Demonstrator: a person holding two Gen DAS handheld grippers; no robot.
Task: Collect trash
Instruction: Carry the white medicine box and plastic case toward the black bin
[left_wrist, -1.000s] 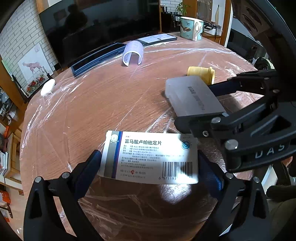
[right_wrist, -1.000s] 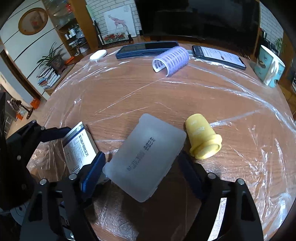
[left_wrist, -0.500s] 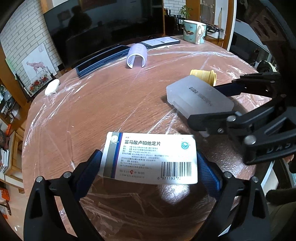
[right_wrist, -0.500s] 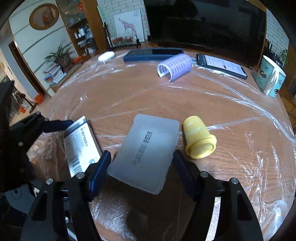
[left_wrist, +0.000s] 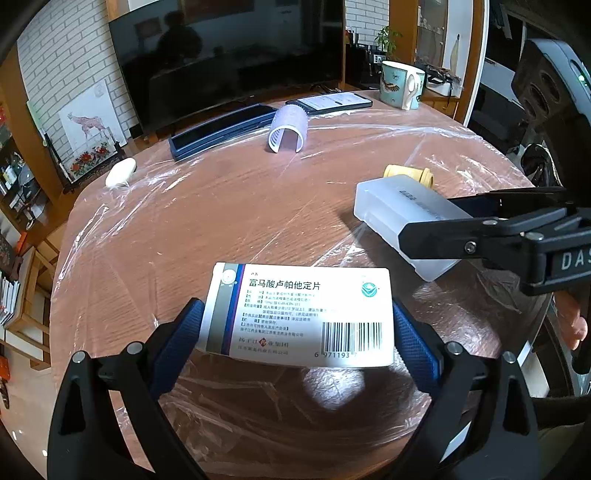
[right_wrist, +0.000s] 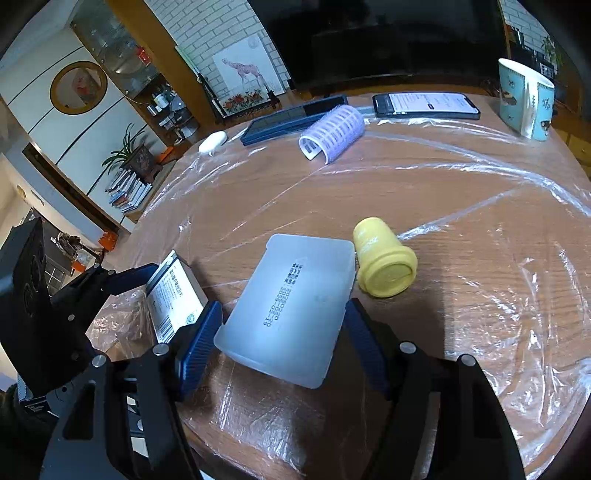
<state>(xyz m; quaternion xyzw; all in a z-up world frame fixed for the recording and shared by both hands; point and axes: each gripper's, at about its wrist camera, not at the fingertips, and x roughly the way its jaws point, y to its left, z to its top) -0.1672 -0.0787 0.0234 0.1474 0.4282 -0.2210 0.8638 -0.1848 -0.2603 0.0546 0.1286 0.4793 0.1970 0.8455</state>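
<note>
One round wooden counter (left_wrist: 229, 221) under wrinkled clear film carries everything; its near edge is cut off in both views. One dark television (left_wrist: 229, 48) stands behind the far edge, its top out of frame. On the far side lie one long dark blue case (left_wrist: 221, 130), one phone (right_wrist: 424, 105) with a lit screen whose text is too small to read, one teal patterned mug (right_wrist: 526, 99) at the far right, one lilac hair roller (right_wrist: 332, 130) and one small white oval object (right_wrist: 213, 141) at the far left, its nature unclear.

Two grippers are present. The left gripper (left_wrist: 297, 332) has its blue-padded fingers (left_wrist: 177, 345) clamped on the short ends of one white medicine box (left_wrist: 299, 314), held above the near edge of the counter. The box bears Chinese print, a round green logo and a barcode starting 6 971193; the last digits are washed out by glare. The right gripper (right_wrist: 284, 332) has its fingers (right_wrist: 197, 341) clamped on the sides of one frosted plastic case (right_wrist: 291, 306), held over the near right part of the counter, with a dotted date stamp hard to read. The letters "DAS" show on the right gripper's body, the rest cut off. One yellow cap-like cup (right_wrist: 384, 263) lies on its side just beyond the case, partly hidden by it in the left view.
</note>
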